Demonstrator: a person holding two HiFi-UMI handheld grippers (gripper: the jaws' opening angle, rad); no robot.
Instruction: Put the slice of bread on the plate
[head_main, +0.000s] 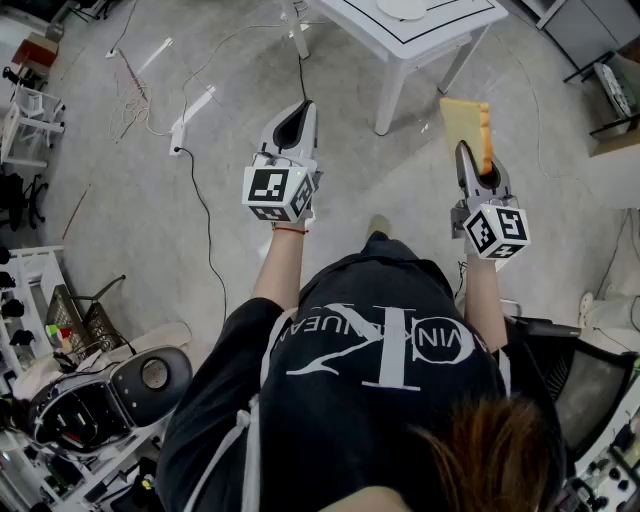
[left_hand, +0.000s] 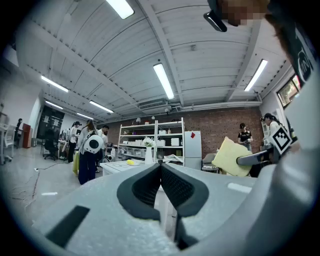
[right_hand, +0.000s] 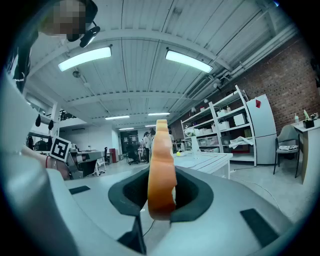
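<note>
The slice of bread (head_main: 463, 122) is pale yellow with an orange-brown crust. It stands on edge in my right gripper (head_main: 476, 158), which is shut on its lower end and held level above the floor. In the right gripper view the bread (right_hand: 161, 167) shows edge-on between the dark pads. The bread (left_hand: 230, 156) also shows at the right of the left gripper view. My left gripper (head_main: 299, 108) is level beside it, shut with nothing in it, and its pads (left_hand: 150, 186) meet. A white plate (head_main: 404, 8) lies on the white table (head_main: 440, 28) ahead, partly cut off by the frame's top.
White cables and a power strip (head_main: 192, 120) trail over the grey floor at the left. A black cable (head_main: 205, 215) runs near my left arm. Racks and equipment (head_main: 60, 390) crowd the lower left, and a chair (head_main: 585, 380) stands at the lower right. Several people (left_hand: 87, 150) stand beyond the table.
</note>
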